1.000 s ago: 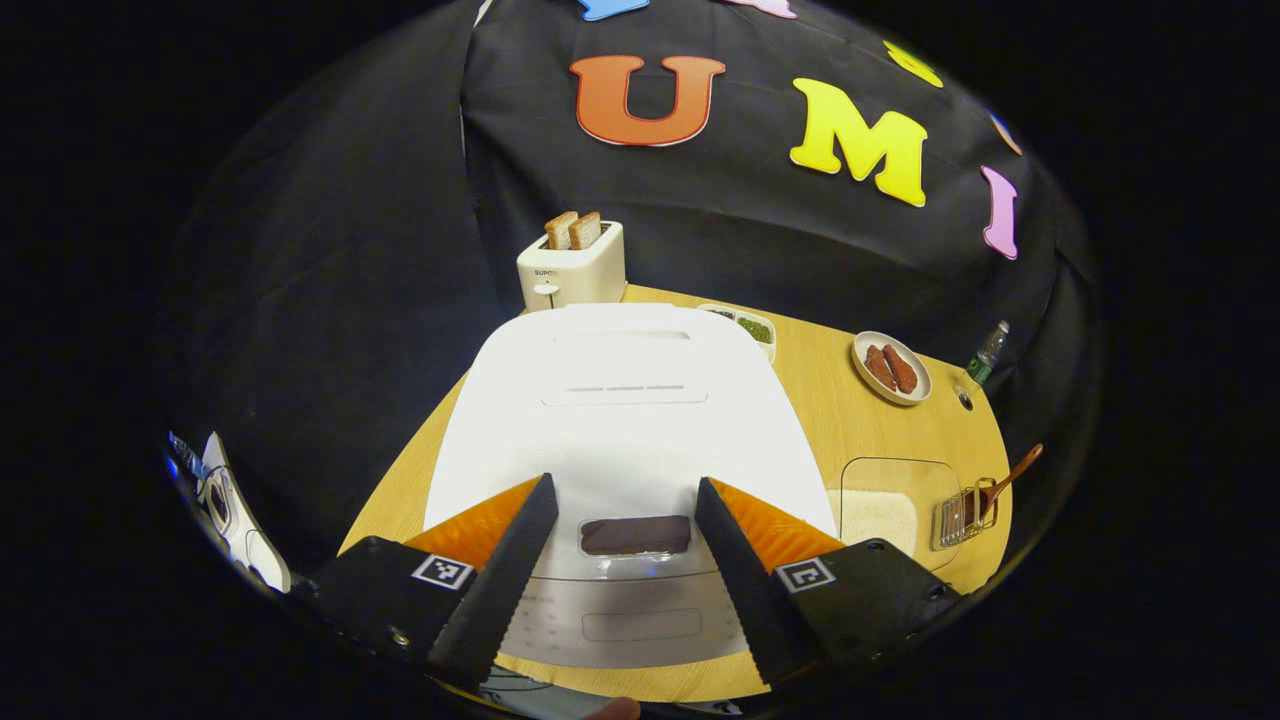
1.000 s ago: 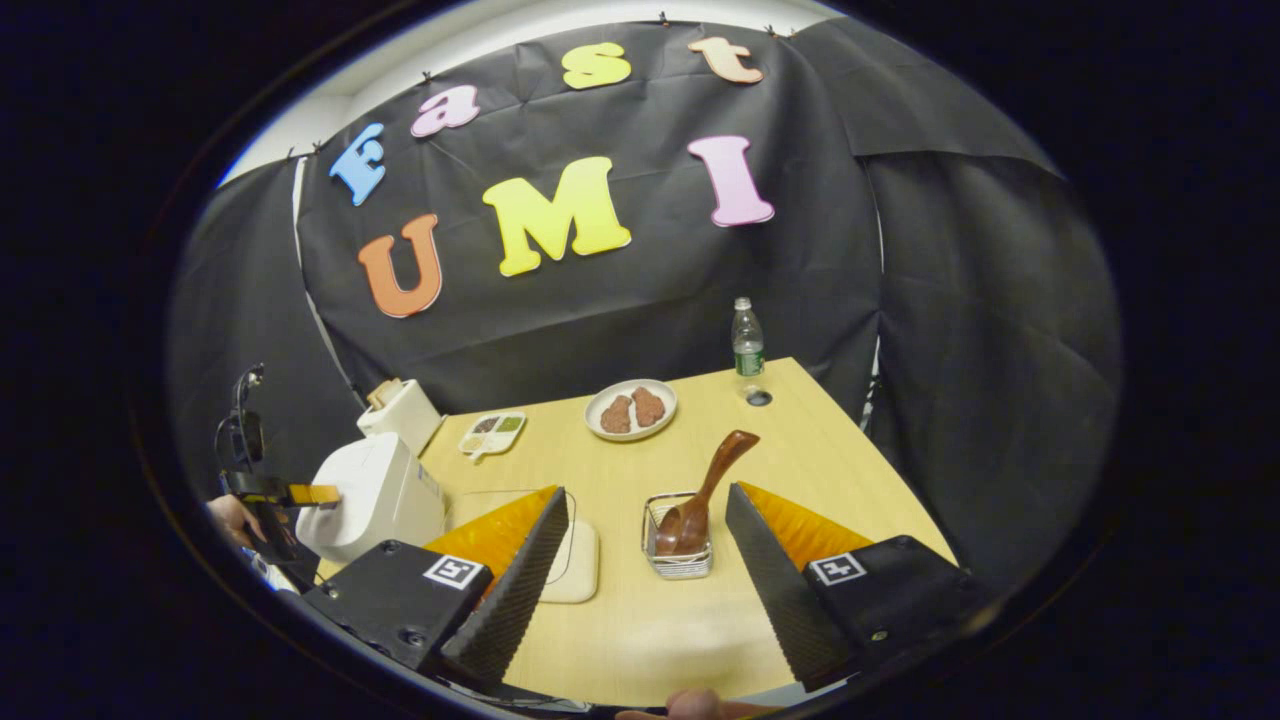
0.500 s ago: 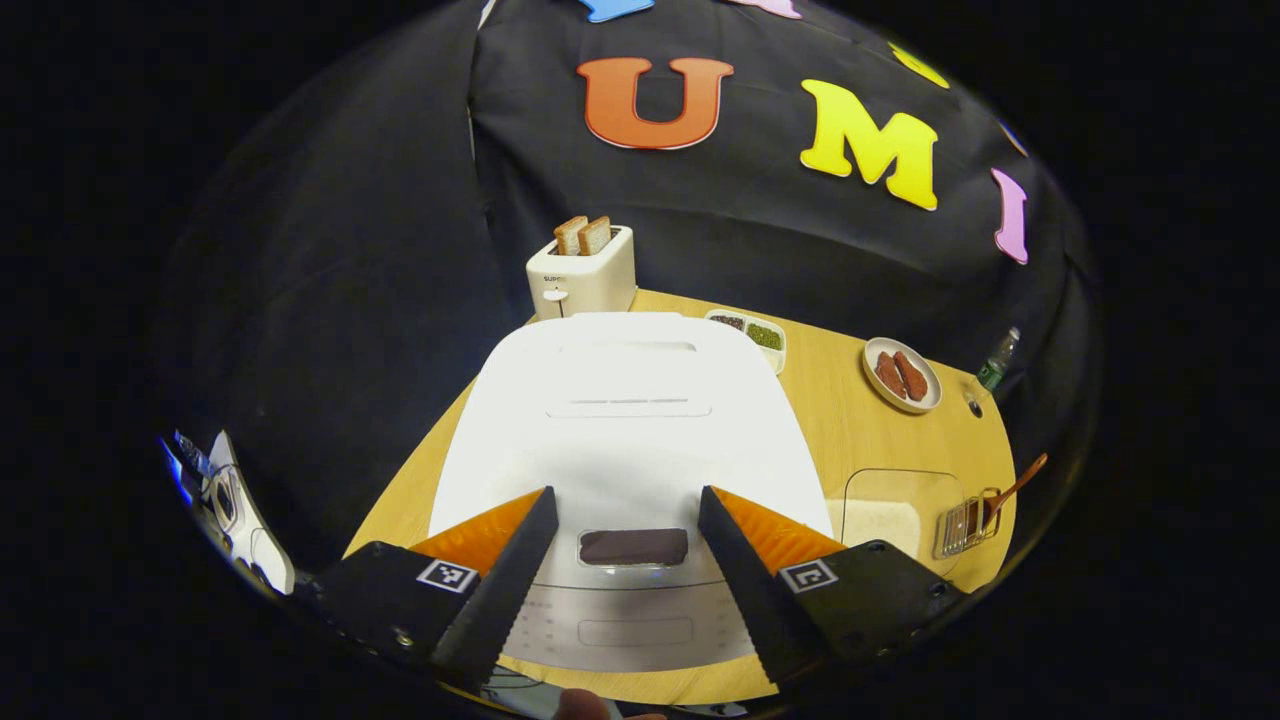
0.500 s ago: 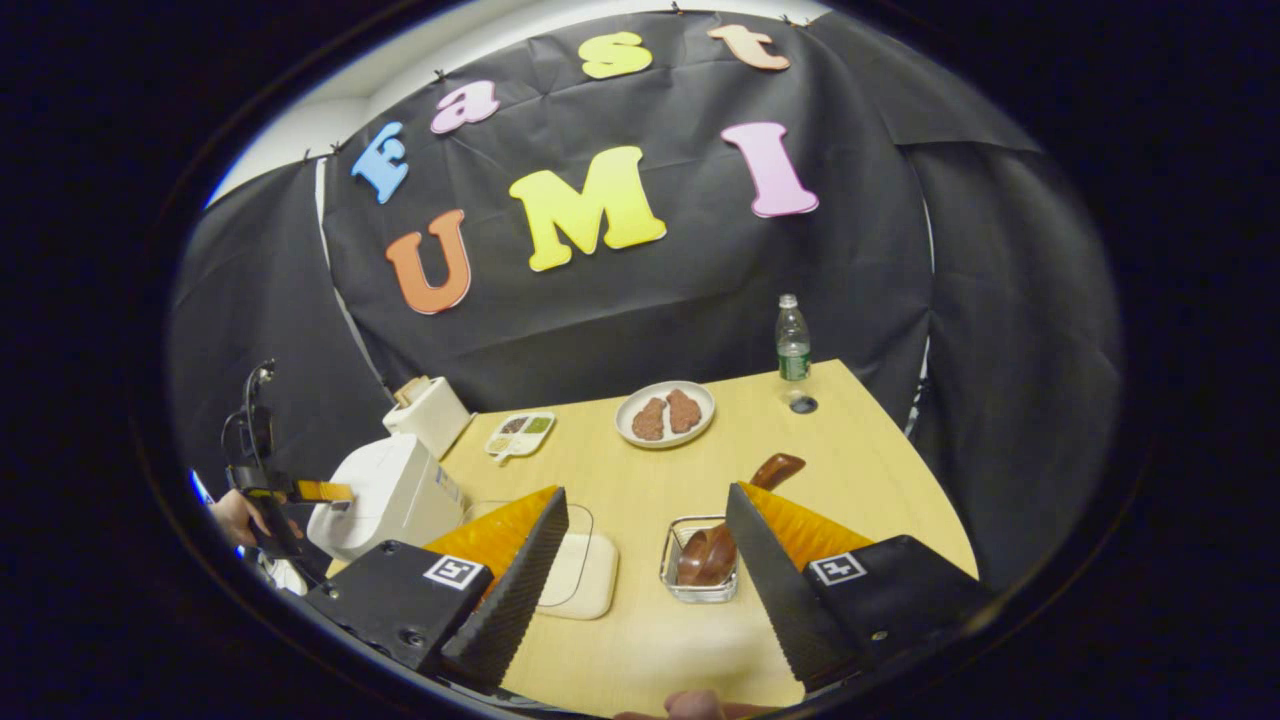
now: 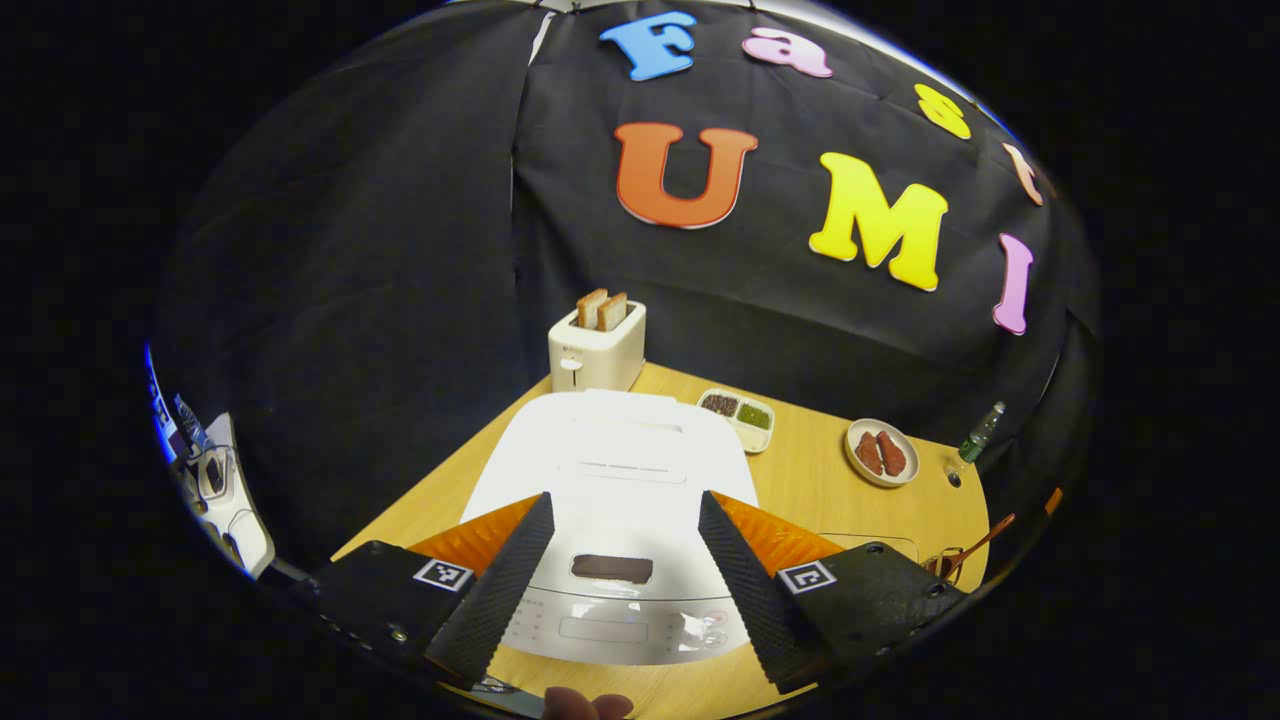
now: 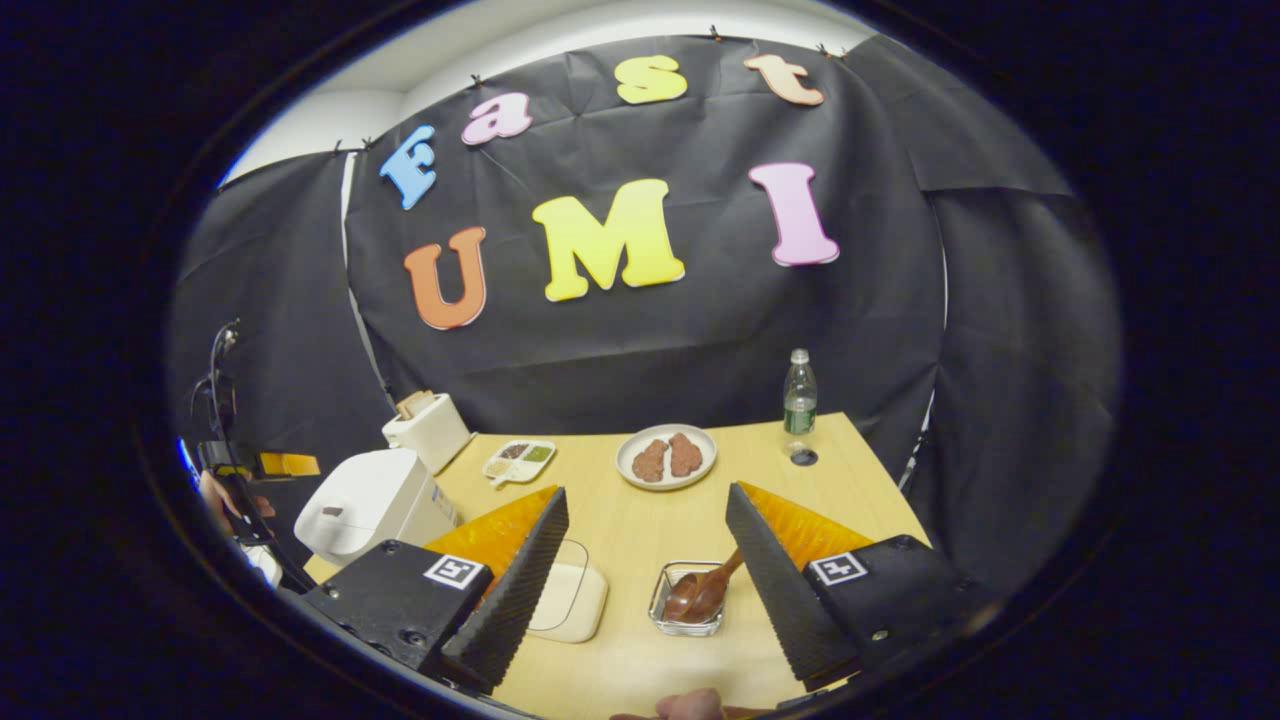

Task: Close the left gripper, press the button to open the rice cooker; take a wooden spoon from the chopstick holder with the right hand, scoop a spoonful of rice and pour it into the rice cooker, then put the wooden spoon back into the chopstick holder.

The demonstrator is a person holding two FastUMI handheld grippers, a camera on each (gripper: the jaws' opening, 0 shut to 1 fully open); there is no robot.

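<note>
White plastic rice cooker [image 5: 610, 490], lid down, sat at the table's [image 5: 800, 490] left edge; the left gripper [image 5: 622, 580] hung spread wide over its dark button [image 5: 611, 568], presumably lining up. Right gripper [image 6: 645, 580], likewise wide, faced the brown wooden spoon [image 6: 705, 592] in its wire chopstick holder [image 6: 688, 600] near the front edge.

Light comes from above and the wooden table [image 6: 650, 520] looks bright and warm; the white rice cooker [image 5: 620, 480] shines so much that its top looks washed out; the edges bend round and go dark and a bit blurry.
</note>
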